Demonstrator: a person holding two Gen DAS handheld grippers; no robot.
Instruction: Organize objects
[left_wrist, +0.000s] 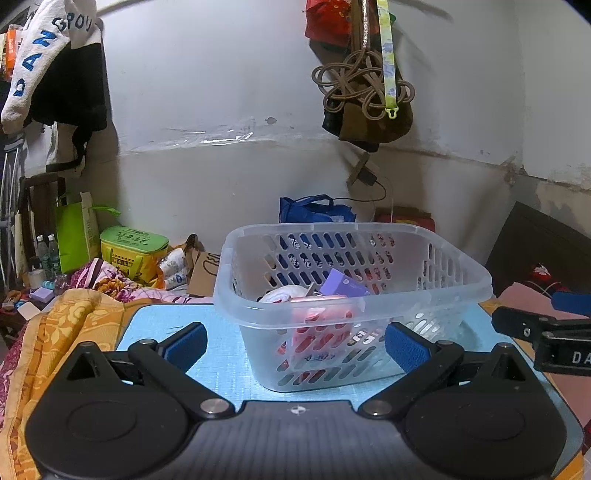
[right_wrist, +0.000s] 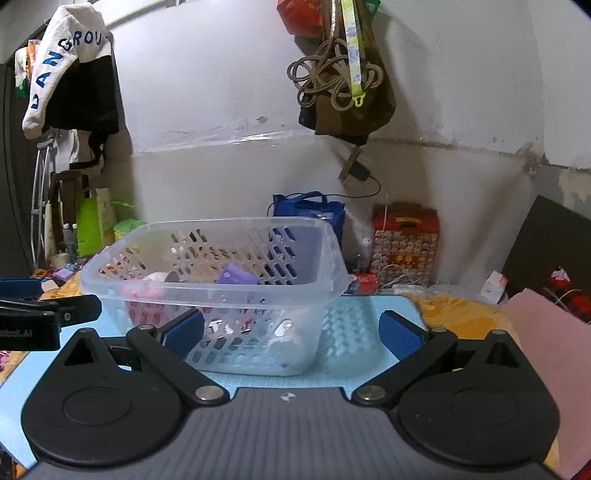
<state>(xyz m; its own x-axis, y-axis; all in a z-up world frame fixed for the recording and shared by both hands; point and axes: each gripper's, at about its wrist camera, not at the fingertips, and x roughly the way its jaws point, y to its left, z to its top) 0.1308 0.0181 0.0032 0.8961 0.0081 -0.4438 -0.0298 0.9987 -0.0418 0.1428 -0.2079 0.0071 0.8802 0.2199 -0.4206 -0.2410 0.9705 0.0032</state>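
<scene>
The clear basket (left_wrist: 354, 280) is seen just ahead of the left gripper (left_wrist: 295, 341), whose fingers (left_wrist: 186, 341) are spread wide and empty. The right gripper (right_wrist: 291, 332) is likewise held open, nothing gripped, the basket (right_wrist: 221, 291) lying beyond its left finger.

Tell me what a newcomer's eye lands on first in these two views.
First, the clear plastic basket standing on the light blue mat, with a purple box and pink and white items inside. Next, both grippers, left gripper and right gripper, open and empty, just short of the basket's near wall. Behind, a brown bag with a looped cord hangs on the white wall.
</scene>
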